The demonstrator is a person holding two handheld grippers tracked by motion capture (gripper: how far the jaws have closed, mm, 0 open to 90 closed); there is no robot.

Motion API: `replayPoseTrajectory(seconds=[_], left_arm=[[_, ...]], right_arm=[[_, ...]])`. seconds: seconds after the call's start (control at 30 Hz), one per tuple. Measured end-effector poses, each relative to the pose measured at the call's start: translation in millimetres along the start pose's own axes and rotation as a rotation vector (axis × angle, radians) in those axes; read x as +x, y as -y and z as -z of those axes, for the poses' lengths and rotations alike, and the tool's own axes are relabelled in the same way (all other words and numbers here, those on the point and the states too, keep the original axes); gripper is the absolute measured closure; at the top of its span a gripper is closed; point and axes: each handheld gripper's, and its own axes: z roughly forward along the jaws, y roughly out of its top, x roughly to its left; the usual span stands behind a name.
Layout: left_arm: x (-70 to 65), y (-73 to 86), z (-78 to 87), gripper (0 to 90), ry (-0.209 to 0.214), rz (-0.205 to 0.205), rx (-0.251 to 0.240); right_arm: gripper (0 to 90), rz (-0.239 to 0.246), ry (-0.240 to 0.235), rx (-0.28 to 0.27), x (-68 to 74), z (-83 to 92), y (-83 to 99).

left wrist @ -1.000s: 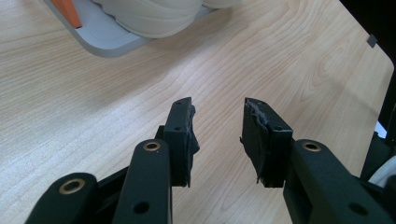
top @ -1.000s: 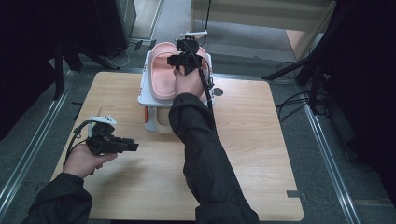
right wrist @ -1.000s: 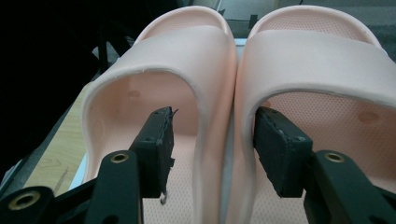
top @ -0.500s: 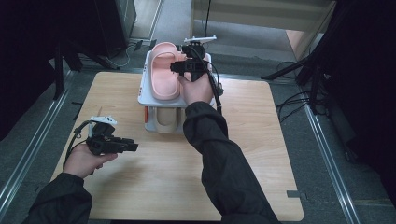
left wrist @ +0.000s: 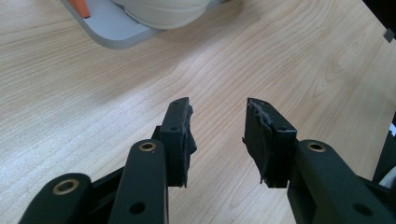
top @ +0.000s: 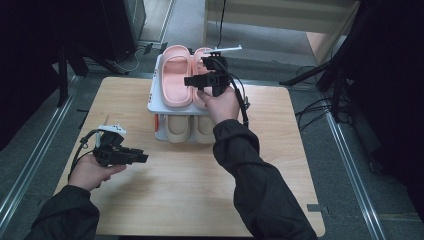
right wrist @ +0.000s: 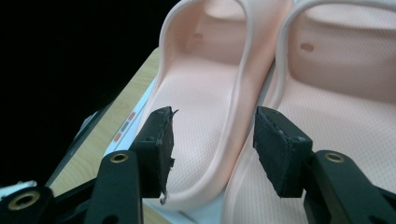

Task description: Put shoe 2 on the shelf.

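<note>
Moved rightward over the pink slippers [top: 176, 75] on the rack [top: 156, 100], the right gripper [right wrist: 212, 140] is held with jaws apart, nothing clamped, while the left gripper [left wrist: 217, 133], just opening, is kept empty near the rack.

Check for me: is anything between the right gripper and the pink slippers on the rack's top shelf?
Nothing visible is. The right gripper hangs open just over the pink slippers, its jaws astride the inner rim of one slipper, not pressing on it. No other object lies between them on the rack.
</note>
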Motion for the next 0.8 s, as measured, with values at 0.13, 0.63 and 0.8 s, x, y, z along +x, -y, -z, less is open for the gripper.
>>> replayPoseTrajectory(seconds=[0.13,0.63,0.8], left_arm=[[1.5,0.3,-0.7,58.8,-0.004,0.006,0.005],[4.7,1.8,-1.3,53.3,-0.031,0.02,0.01],[4.7,2.4,-1.2,51.6,-0.029,0.025,0.008]], right_arm=[[49.3,0.023,-0.025,0.008,-0.3,6.9,7.0],[54.6,0.109,-0.143,0.01,-5.8,46.6,43.9],[54.3,0.135,-0.175,-0.004,-11.5,57.8,61.7]])
